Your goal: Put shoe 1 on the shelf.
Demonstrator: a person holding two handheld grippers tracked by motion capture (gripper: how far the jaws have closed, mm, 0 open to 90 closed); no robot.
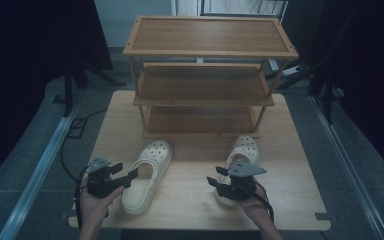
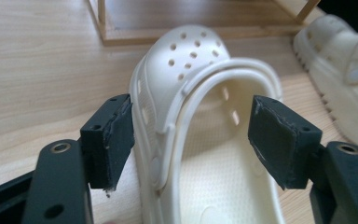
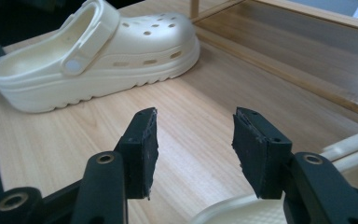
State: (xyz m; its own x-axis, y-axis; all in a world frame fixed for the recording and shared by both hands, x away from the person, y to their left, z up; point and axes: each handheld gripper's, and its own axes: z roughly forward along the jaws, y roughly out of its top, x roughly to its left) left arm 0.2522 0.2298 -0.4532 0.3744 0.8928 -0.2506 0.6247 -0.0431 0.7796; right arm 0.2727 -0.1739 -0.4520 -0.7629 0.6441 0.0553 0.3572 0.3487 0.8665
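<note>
High view: a wooden table (image 1: 190, 195) stands in a dim room, dark curtains at both sides, with a three-tier rack (image 1: 205, 75) at its far end. Two cream clogs lie in front of the rack, toes toward it. The left clog (image 1: 147, 175) is just beside the left gripper (image 1: 130, 176); the right clog (image 1: 240, 157) lies partly under the right gripper (image 1: 214, 183).

Left gripper view: the jaws stand open astride the left clog's (image 2: 200, 130) near side wall, one pad outside it, the other over the foot opening, neither pressing. The strap is folded forward over the upper.

Right gripper view: the jaws are spread with nothing between them, only bare table; the left clog (image 3: 98, 56) lies well beyond, and the right clog's rim (image 3: 354, 144) shows just under the right jaw.

The clogs look like moulded foam: probably light, springy, a little slick. The side wall or heel rim seems the best hold, since it is thin enough to pinch; a hard squeeze would likely just flex it.
</note>
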